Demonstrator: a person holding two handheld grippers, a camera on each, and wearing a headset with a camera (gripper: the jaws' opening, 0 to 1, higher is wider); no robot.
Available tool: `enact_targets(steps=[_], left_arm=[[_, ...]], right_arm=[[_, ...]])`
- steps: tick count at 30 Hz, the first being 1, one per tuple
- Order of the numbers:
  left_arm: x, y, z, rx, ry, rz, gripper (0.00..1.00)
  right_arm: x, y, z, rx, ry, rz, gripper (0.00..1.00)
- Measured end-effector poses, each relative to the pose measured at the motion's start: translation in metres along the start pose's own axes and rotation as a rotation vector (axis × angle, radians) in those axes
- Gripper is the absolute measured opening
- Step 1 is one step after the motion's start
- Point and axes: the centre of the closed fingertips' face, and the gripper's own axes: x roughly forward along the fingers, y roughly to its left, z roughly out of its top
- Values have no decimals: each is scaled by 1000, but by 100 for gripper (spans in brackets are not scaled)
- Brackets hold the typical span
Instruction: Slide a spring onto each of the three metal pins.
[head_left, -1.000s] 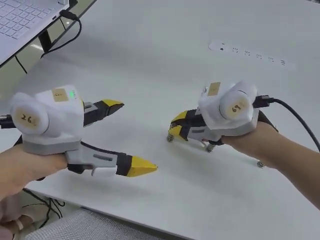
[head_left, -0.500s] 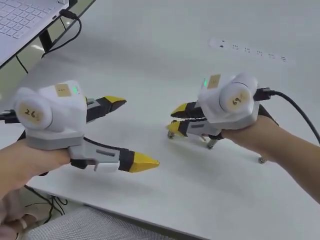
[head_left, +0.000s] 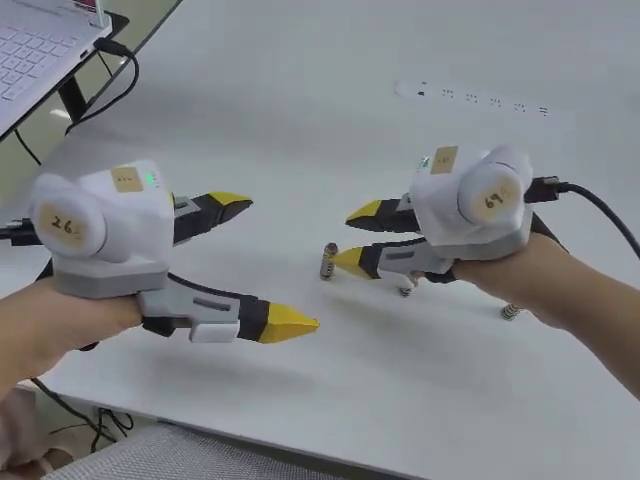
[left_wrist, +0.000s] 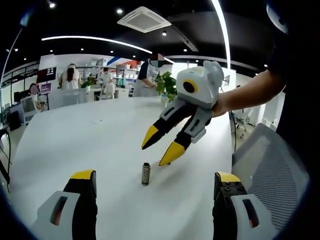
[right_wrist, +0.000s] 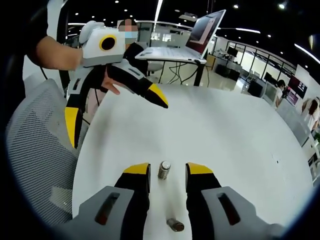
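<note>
near edge of the white table (head_left: 330, 400) runs right under both hands, a grey mesh chair (head_left: 140, 455) tucked just below it; left gripper (head_left: 258, 265) hangs closest to that edge, jaws flung wide, nothing between them; ahead of its tips there's a stretch of bare tabletop, plenty of room; then the pin (head_left: 328, 261), standing upright on the surface, a short metal post with a coil spring wound round it and a flat round head on top; right gripper (head_left: 356, 238) sits just beside it, jaws parted and gripping nothing, lower yellow tip near the pin and not touching; in the right gripper view the pin stands between the two tips with a gap on either side; a second coiled piece (head_left: 405, 290) sits under that gripper's body, a third coiled piece (head_left: 511, 312) by the wrist, both too small to read well; a second ago those tips were nearly together right at the pin; now they've spread and the pin stands free; the left gripper's jaws are as wide as before; beyond, wide open white table on all sides; a power strip (head_left: 480, 98) lies far back, and a laptop (head_left: 35, 45) sits off the far left corner with a black cable (head_left: 125, 75) trailing down.
</note>
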Motion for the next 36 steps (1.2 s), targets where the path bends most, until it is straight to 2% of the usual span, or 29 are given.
enact_targets(steps=[4,10,16,25,28,33,36], left_arm=[[3,-2,3,11,8,-7,95],[10,-7,6,29,24,-19,94],[13,-10,11,32,29,-24,95],[16,-14,14,42,48,-32,97],[17,-15,14,45,48,-35,97],[19,-18,14,39,51,-40,97],[19,-18,12,39,62,-38,98]], right_arm=[[-13,-5,-4,27,-22,-22,33],[-35,-3,-4,84,-101,-28,45],[-51,1,-14,113,-116,-40,54],[-84,-4,-33,200,-169,-106,65],[-96,-6,-38,239,-206,-131,72],[-121,-14,-61,320,-214,-203,80],[-135,-20,-71,356,-232,-246,88]])
